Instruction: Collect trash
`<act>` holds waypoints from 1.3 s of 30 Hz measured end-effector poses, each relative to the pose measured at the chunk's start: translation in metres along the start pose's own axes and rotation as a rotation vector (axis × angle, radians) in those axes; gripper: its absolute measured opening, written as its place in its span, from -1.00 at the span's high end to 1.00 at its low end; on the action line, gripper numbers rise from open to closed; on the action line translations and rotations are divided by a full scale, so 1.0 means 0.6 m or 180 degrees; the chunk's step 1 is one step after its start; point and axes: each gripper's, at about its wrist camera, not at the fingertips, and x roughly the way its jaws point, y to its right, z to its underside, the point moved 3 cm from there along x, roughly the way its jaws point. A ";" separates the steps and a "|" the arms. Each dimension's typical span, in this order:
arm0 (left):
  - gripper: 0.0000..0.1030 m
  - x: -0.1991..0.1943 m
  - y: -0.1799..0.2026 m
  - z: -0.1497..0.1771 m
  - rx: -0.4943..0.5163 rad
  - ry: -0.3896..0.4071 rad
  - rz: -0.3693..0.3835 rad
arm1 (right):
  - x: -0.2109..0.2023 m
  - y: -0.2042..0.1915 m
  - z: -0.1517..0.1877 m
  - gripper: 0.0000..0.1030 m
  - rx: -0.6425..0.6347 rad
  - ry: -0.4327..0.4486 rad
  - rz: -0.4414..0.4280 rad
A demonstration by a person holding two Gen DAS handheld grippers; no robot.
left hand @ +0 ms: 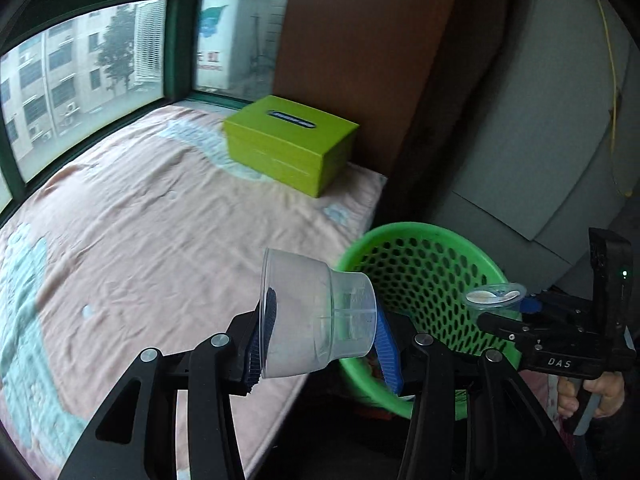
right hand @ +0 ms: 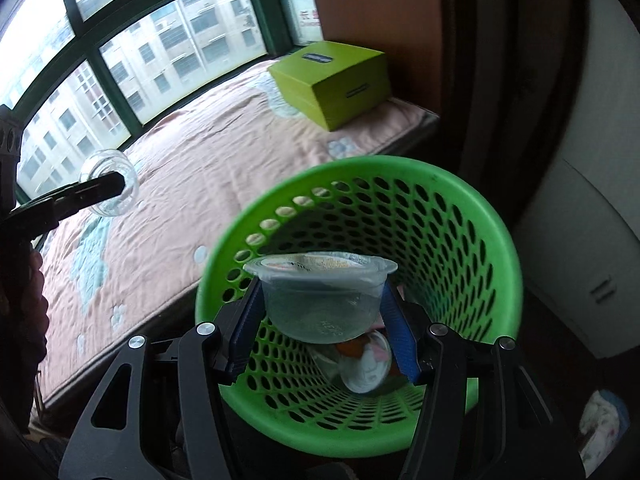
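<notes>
My left gripper (left hand: 320,336) is shut on a clear plastic cup (left hand: 316,312), held on its side above the bed's edge, just left of the green perforated basket (left hand: 424,236). My right gripper (right hand: 322,320) is shut on a clear jelly cup with a peeled lid (right hand: 320,296), held over the mouth of the basket (right hand: 480,216). A white-lidded cup and other trash (right hand: 368,360) lie at the basket's bottom. The right gripper with its cup (left hand: 496,294) also shows in the left wrist view, over the basket's right rim. The left gripper and its cup (right hand: 110,188) show at far left in the right wrist view.
A pink patterned bedspread (left hand: 140,220) covers the bed beside the basket. A lime-green box (left hand: 288,144) sits at the bed's far corner by a brown panel (left hand: 360,60). Windows (left hand: 80,72) run along the far side. A white cabinet (right hand: 580,260) stands to the right.
</notes>
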 end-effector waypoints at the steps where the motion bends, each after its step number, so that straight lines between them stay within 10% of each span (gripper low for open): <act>1: 0.12 0.008 0.012 -0.001 0.0048 -0.0021 0.0024 | -0.001 0.004 0.001 -0.23 0.0022 0.0009 0.0009; 16: 0.11 0.081 0.118 0.009 0.0374 -0.0296 0.0328 | -0.052 0.046 0.015 -0.37 0.0249 0.0184 0.0065; 23: -0.23 0.087 0.136 0.017 0.0441 -0.0311 0.0376 | -0.061 0.054 0.015 -0.39 0.0349 0.0238 0.0059; 39: -0.72 -0.001 0.025 0.011 0.0032 0.0053 -0.0211 | -0.029 -0.027 -0.024 -0.60 0.0189 0.0254 -0.0175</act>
